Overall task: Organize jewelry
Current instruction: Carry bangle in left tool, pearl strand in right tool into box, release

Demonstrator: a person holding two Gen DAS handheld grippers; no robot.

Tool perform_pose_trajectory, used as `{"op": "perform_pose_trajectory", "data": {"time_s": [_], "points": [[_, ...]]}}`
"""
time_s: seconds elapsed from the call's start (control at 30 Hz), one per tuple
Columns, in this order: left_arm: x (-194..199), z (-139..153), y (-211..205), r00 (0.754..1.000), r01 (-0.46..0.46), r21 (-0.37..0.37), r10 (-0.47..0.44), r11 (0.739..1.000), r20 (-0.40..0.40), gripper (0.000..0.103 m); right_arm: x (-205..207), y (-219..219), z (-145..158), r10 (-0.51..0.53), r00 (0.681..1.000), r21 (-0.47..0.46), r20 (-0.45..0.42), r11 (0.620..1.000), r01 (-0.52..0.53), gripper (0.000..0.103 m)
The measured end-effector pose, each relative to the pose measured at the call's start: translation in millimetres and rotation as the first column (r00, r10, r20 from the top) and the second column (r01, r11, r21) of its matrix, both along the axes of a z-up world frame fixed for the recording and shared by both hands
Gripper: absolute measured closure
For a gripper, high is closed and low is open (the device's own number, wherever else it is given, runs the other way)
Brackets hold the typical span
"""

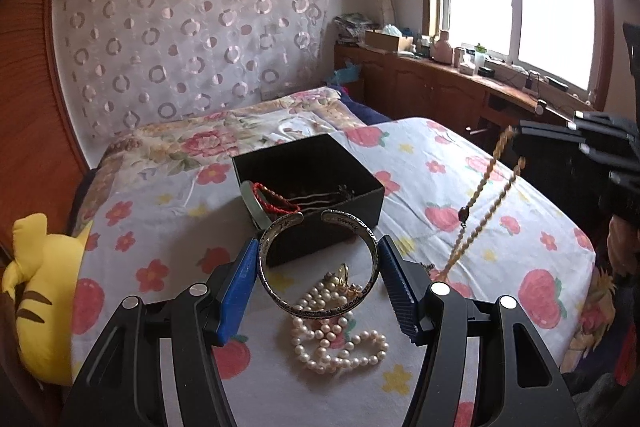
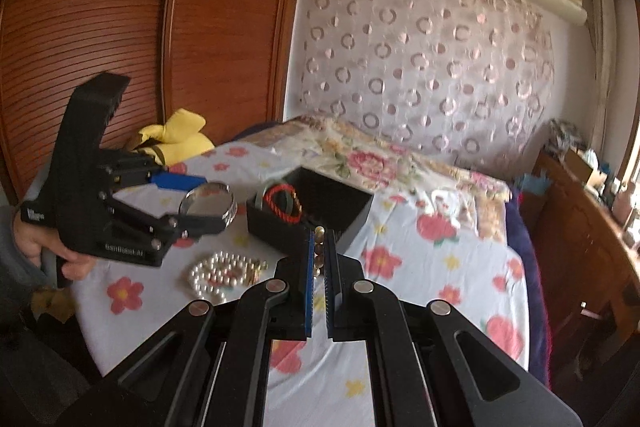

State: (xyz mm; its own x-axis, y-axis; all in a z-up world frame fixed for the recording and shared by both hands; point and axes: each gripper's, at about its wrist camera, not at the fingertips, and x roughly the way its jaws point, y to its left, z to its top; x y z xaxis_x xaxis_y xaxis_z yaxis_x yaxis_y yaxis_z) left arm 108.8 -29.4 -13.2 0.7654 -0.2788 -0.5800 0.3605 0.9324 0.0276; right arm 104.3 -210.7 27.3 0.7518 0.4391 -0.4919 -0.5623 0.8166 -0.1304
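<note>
My left gripper point(image 1: 318, 245) is shut on a silver cuff bangle point(image 1: 280, 297), its blue pads pressing the two sides; it hangs above the bed. Under it a pearl necklace point(image 1: 336, 343) lies heaped on the flowered sheet point(image 1: 160, 227). Just beyond stands an open black box point(image 1: 352, 195) with a red braided bracelet point(image 1: 276, 197) inside. My right gripper point(image 2: 320, 233) is shut on a gold bead necklace point(image 2: 319, 247), which hangs as a long loop point(image 1: 482, 187) down to the sheet. The right wrist view shows the left gripper point(image 2: 214, 203), bangle point(image 2: 208, 205), box point(image 2: 356, 211) and pearls point(image 2: 218, 273).
A yellow plush toy point(image 1: 44, 299) lies at the bed's left edge by a wooden wardrobe point(image 2: 100, 7). A cluttered wooden sideboard point(image 1: 440, 83) runs under the window on the right. A person's hand point(image 2: 36, 243) holds the left gripper's handle.
</note>
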Motion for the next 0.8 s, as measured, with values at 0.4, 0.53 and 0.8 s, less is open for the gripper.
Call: {"op": "perform_pose_trajectory", "data": {"time_s": [0.4, 0.53, 0.8], "points": [[11.2, 23.3, 9.8, 0.999, -0.024, -0.02, 0.025, 1.0, 0.042, 0.045, 31.7, 18.8, 69.2, 0.019, 0.993, -0.005, 0.12, 1.0, -0.019, 0.098], [17.5, 27.7, 13.3, 0.998, -0.033, -0.021, 0.034, 0.999, 0.046, 0.045, 45.5, 30.3, 95.2, 0.019, 0.986, -0.019, 0.165, 1.0, -0.016, 0.098], [31.1, 30.7, 19.2, 0.997, -0.057, -0.01, 0.058, 0.998, 0.045, 0.045, 85.3, 53.5, 109.3, 0.009, 0.984, -0.065, 0.18, 0.998, 0.002, 0.098]]}}
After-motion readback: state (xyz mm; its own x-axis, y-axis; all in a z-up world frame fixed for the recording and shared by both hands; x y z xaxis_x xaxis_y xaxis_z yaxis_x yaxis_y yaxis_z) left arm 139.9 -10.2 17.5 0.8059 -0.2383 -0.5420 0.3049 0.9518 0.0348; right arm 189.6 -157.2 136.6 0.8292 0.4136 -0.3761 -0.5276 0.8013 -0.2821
